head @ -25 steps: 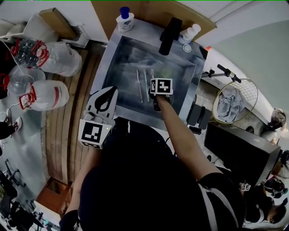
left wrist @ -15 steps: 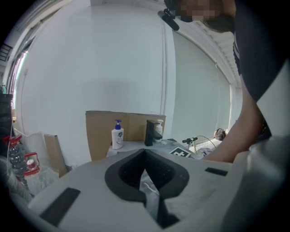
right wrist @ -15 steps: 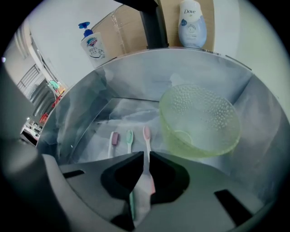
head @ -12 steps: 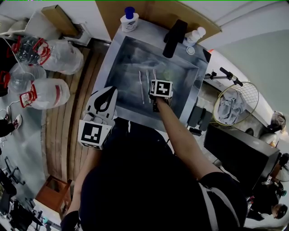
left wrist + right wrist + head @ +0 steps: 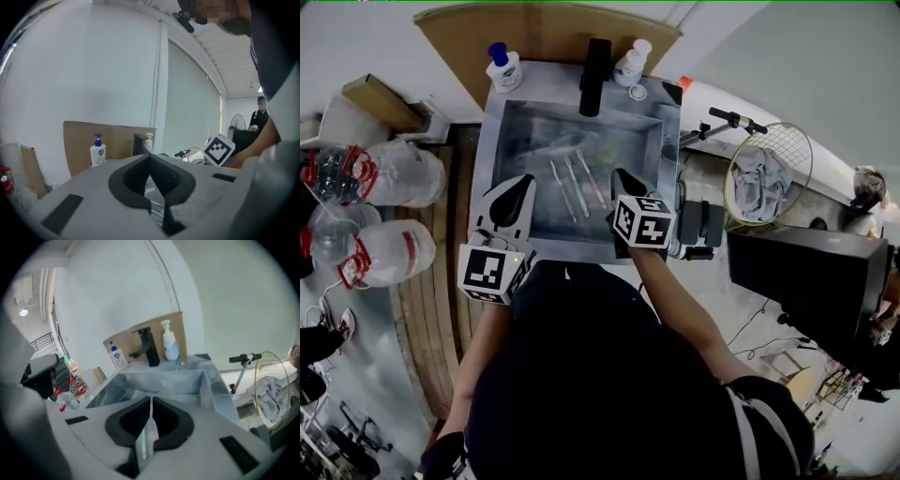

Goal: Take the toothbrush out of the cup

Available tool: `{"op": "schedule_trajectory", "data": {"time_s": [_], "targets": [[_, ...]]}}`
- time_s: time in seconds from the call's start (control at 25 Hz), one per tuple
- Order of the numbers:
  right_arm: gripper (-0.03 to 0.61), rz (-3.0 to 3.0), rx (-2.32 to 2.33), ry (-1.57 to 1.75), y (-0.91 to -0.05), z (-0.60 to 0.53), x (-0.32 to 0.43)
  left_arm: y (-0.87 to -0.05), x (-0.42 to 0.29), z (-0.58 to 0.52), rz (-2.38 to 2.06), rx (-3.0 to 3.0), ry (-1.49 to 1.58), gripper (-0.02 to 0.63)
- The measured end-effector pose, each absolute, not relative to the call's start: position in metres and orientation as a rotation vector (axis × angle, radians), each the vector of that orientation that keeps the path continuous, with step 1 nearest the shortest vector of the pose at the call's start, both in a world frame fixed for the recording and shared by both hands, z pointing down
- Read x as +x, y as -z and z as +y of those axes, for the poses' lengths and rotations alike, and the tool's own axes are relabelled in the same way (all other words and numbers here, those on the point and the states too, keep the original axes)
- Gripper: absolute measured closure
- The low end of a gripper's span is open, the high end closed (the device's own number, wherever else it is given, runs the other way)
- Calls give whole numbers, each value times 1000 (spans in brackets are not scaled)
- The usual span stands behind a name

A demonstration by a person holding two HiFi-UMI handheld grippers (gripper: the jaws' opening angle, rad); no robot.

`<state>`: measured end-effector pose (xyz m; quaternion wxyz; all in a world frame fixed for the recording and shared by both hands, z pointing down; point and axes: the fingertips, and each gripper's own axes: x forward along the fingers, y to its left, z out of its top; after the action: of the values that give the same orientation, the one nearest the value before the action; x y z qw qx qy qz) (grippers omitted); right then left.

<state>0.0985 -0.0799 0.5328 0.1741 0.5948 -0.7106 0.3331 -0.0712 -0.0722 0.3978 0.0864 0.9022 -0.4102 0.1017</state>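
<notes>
Steel sink fills the top of the head view, with 3 loose brushes lying side by side on its floor. The left gripper hangs over the near left rim and the right gripper over the near right part of the basin, above the brushes. I can make out no cup here.

From the left gripper view, the left gripper's jaws meet at the tips with nothing between them. A soap bottle stands beyond on the counter.

In the right gripper view, the right gripper's jaws have just been closing and are now pinched on a pale toothbrush, which lies along the line where the pads meet and runs back toward the camera. The basin and the black tap lie ahead and below.

The brush looks already lifted clear. To finish well, I would keep the pinch firm, since the handle is thin and slick, carry it steadily, and lower it flat beside the others before letting go.
</notes>
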Motion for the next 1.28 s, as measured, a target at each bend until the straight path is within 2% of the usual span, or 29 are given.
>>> {"op": "schedule_trajectory", "data": {"time_s": [0.28,0.52,0.64,0.92,1.28], "targets": [[545,-2126,1996,-434,-383,-78,151,-336,-36,-92,-1170,2807,-107,594],[546,-2209,2140,19,-257,-65,159,-239,-25,-97,-1296,2933,74,594],[546,-2261,2169,118,-212,-51,159,-202,-24,-90,-1360,2958,106,594],[546,-2334,2137,115,-177,-29,151,-174,-15,-79,-1378,2960,59,594],[551,-2415,2021,66,-192,-22,140,-189,5,-61,-1351,2968,-10,594]]}}
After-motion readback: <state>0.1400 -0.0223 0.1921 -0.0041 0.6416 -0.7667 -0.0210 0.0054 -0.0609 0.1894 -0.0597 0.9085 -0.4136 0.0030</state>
